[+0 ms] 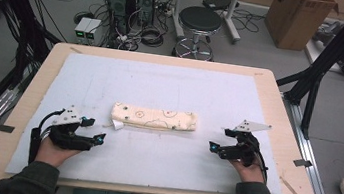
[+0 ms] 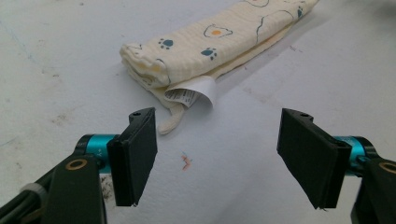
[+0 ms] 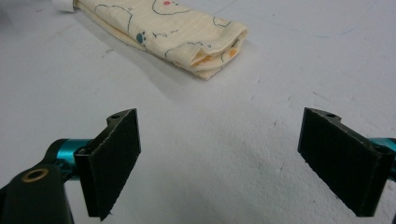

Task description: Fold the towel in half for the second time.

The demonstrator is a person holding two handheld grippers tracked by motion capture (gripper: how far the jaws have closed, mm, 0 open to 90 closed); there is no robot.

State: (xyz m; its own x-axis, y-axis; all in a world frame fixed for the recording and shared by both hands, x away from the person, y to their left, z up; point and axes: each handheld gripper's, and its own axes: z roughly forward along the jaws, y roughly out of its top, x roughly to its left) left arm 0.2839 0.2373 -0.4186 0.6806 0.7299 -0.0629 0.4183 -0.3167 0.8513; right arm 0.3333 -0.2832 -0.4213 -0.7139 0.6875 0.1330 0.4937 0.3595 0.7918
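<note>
The folded cloth (image 1: 153,117) is laid on the tabletop (image 1: 278,116) with its long axis crosswise, between the released left gripper (image 1: 95,131) and the released right gripper (image 1: 219,139), the left perhaps placed slightly nearer.

Left hand-held gripper (image 1: 96,131) and right hand-held gripper (image 1: 219,140) face inward, jaws spread wide apart, gripping nothing.

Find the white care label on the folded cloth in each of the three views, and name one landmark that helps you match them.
High view: the care label juts from the folded cloth at its left end, towards the left gripper.
Left gripper view: label curls at centre, beyond the open jaws.
Right gripper view: label at the top left corner, cut by the edge.
Shared landmark: the cloth's paw prints.
</note>
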